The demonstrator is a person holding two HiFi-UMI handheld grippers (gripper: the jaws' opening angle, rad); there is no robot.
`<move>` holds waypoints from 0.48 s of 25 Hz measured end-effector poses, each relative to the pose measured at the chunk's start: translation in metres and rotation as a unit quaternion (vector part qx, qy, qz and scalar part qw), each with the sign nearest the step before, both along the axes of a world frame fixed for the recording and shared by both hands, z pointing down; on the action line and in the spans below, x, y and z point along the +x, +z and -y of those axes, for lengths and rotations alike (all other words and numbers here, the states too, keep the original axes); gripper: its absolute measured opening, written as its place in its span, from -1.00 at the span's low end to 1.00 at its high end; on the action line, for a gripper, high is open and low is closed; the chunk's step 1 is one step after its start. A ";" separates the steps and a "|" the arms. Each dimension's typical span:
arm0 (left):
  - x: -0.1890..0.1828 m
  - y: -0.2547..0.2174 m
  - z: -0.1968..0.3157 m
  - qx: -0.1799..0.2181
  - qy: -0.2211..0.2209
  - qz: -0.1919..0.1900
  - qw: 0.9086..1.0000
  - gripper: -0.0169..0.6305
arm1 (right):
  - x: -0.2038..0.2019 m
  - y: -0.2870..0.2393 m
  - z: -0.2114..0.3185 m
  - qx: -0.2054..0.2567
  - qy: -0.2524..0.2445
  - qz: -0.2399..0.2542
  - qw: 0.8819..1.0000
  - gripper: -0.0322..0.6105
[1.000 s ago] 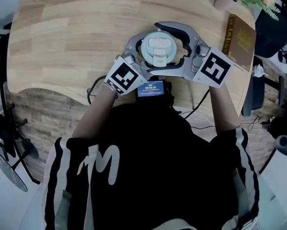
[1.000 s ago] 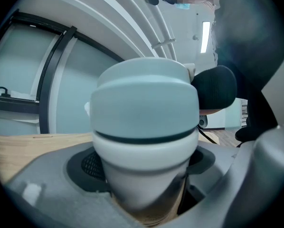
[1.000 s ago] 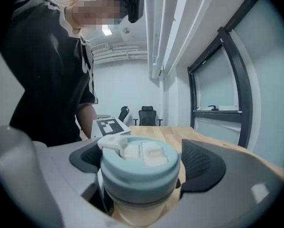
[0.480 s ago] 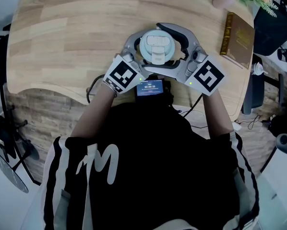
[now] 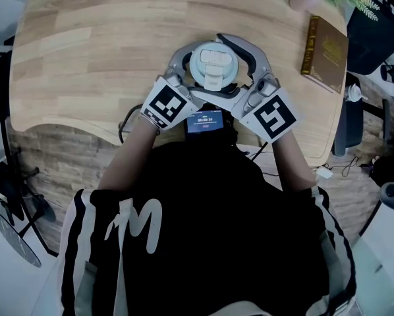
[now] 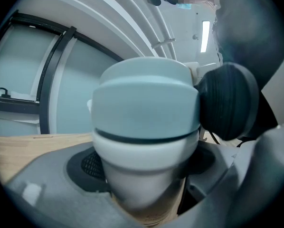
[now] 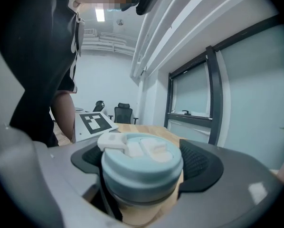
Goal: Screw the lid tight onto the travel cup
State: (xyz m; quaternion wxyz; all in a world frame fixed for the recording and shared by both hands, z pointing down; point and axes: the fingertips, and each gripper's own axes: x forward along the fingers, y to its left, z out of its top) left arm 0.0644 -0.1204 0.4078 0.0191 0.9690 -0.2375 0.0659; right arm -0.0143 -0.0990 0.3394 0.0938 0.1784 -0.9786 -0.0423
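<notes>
Moved: right gripper (image 7: pixel 144 172) has swung round since a second ago, so its marker cube (image 5: pixel 269 117) sits closer in toward the person. Its jaws also just nipped in a touch, with the lid between them.
left gripper (image 6: pixel 142 189): clamped on the cup (image 6: pixel 142 167), on the white body just under the lid.
cup: upright on the table (image 5: pixel 85 51) near the front edge, right in front of the person, with a gripper on each side.
lid (image 5: pixel 212 64): pale blue, sat on top of the cup, white flap pointing back at the person.
right gripper: pads on either side of the lid. Pretty sure they're pressing on it, though the actual contact is hard to make out.
book (image 5: pixel 323 45): far right on the table, well apart from the cup.
</notes>
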 end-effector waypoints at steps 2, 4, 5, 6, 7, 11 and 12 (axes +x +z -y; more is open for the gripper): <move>0.000 0.000 0.000 0.000 -0.001 0.000 1.000 0.45 | 0.000 -0.002 0.001 -0.004 0.011 0.014 1.000 0.56; 0.000 0.000 0.000 0.000 -0.001 0.000 1.000 0.45 | 0.001 -0.003 0.002 -0.009 0.022 0.028 0.999 0.56; 0.001 0.000 0.000 0.001 -0.002 0.000 1.000 0.45 | 0.002 -0.004 0.003 -0.013 0.028 0.035 0.999 0.56; 0.000 0.000 0.000 0.001 -0.003 0.001 1.000 0.45 | 0.002 -0.005 0.004 -0.017 0.034 0.041 0.998 0.56; 0.000 0.000 0.000 0.001 -0.004 0.001 1.000 0.45 | 0.002 -0.006 0.005 -0.021 0.041 0.047 0.998 0.56; -0.001 0.000 0.000 0.000 -0.007 0.002 1.000 0.45 | 0.002 -0.007 0.007 -0.021 0.073 0.053 0.996 0.56; -0.001 0.000 0.000 0.000 -0.008 0.003 1.000 0.45 | 0.002 -0.006 0.008 -0.021 0.079 0.052 0.995 0.56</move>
